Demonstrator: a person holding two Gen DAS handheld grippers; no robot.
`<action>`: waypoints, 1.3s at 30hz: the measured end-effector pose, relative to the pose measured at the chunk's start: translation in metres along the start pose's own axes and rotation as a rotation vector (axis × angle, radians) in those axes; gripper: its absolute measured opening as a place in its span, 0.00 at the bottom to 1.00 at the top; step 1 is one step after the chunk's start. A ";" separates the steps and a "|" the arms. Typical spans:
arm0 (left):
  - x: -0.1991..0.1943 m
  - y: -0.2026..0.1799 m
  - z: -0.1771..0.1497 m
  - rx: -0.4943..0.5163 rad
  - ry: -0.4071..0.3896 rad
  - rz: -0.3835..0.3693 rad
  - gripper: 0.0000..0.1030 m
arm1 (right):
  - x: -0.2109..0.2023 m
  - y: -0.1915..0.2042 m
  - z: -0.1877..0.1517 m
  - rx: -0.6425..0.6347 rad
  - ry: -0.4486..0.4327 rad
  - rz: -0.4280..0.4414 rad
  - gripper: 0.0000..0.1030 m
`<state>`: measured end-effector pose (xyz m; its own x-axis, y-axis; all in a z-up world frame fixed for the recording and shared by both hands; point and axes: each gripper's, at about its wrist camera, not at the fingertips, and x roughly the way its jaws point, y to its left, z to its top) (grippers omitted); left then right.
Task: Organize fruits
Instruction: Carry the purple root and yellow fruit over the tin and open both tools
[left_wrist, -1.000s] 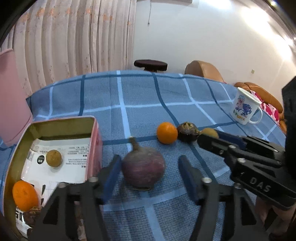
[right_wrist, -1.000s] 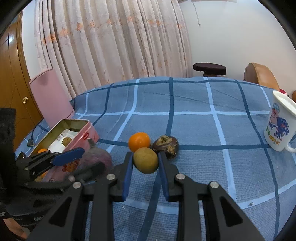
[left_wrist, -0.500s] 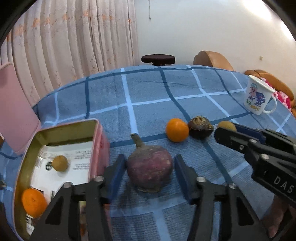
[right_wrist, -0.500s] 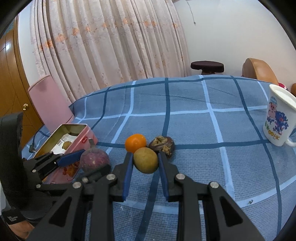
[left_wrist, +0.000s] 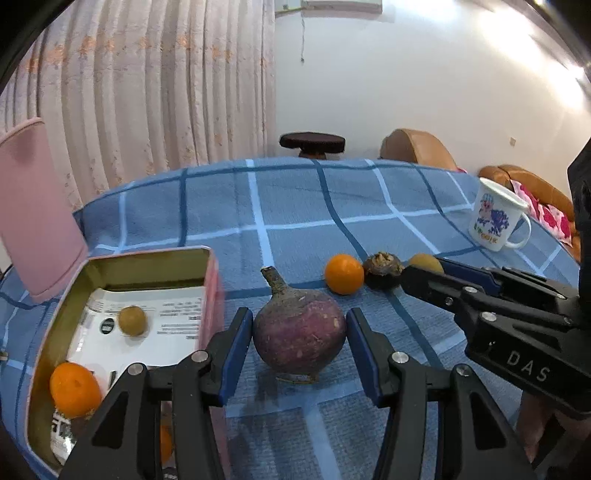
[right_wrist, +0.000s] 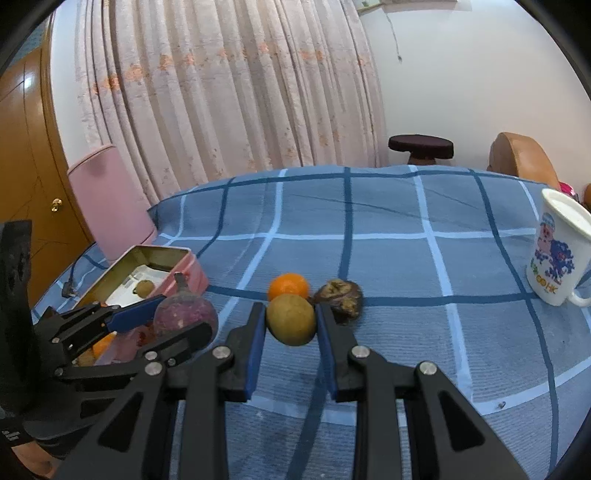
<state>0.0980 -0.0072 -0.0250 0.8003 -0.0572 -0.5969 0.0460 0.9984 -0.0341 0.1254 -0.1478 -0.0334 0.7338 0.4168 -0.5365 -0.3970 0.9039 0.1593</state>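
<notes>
My left gripper (left_wrist: 299, 328) is shut on a purple beet-like fruit (left_wrist: 300, 334) with a stem, held just above the blue checked cloth beside a pink tin (left_wrist: 216, 291). My right gripper (right_wrist: 291, 320) is shut on a brown-yellow fruit (right_wrist: 291, 319). An orange (right_wrist: 288, 286) and a dark wrinkled fruit (right_wrist: 341, 295) lie on the cloth just beyond it. The tin holds a small brown fruit (left_wrist: 132, 320) and an orange (left_wrist: 75, 389).
A white printed mug (right_wrist: 557, 254) stands on the cloth at the right. A pink chair back (left_wrist: 35, 206) rises behind the tin. A dark stool (left_wrist: 312, 142) and brown seats stand beyond the table's far edge.
My left gripper has closed its fingers onto the purple fruit. My right gripper keeps its hold on the brown-yellow fruit and has lifted a little.
</notes>
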 end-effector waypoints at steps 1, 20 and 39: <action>-0.003 0.001 0.000 -0.003 -0.009 0.006 0.52 | -0.001 0.003 0.002 -0.003 -0.003 0.007 0.30; -0.050 0.077 -0.008 -0.138 -0.084 0.129 0.52 | 0.018 0.091 0.022 -0.123 0.003 0.167 0.30; -0.049 0.126 -0.021 -0.233 -0.040 0.189 0.53 | 0.047 0.133 0.011 -0.191 0.076 0.229 0.30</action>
<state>0.0518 0.1213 -0.0165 0.8049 0.1339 -0.5781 -0.2402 0.9644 -0.1110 0.1127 -0.0068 -0.0285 0.5730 0.5925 -0.5663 -0.6490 0.7500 0.1281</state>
